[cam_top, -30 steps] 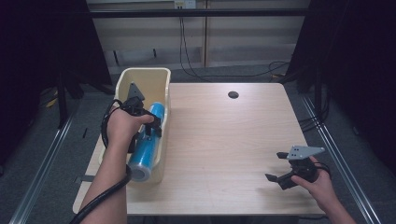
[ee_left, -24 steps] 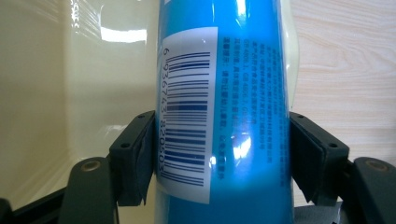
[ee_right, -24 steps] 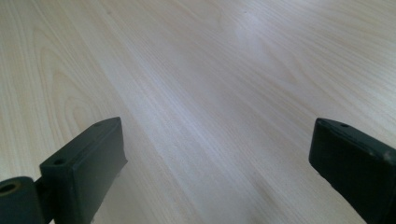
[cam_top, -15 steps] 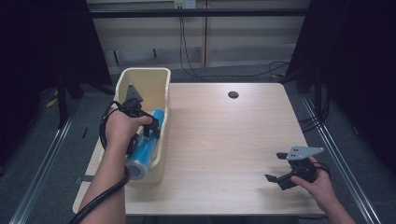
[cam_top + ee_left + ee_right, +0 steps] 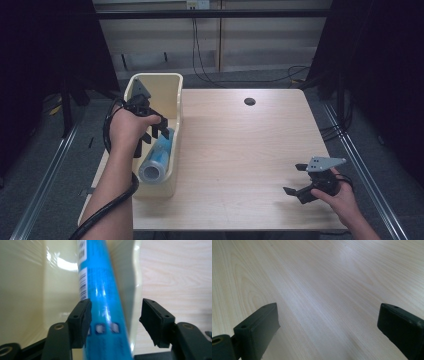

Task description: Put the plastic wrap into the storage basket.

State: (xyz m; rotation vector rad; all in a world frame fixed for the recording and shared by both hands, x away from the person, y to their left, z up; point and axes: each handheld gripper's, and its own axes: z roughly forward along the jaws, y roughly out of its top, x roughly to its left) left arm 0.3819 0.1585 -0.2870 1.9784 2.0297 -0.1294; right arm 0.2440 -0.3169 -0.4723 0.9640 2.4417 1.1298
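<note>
A blue plastic-wrapped cylinder (image 5: 157,157) lies lengthwise in the cream bin (image 5: 170,82) at the table's left edge, resting against the bin's right wall. My left gripper (image 5: 152,134) hovers just over it, open. In the left gripper view the cylinder (image 5: 100,277) and the bin wall (image 5: 130,290) both sit between the jaws of the left gripper (image 5: 116,315), with a gap at the right jaw. My right gripper (image 5: 295,179) rests open near the table's front right corner. In its own view the right gripper (image 5: 328,322) has bare wood between its jaws.
A dark round hole (image 5: 249,101) sits near the far edge of the wooden table (image 5: 240,150). Cables (image 5: 210,70) lie on the floor behind the table. Metal rails run along both sides.
The left hand has shifted slightly left and up, and the blue cylinder now lies lower in the bin. The right gripper has not moved.
</note>
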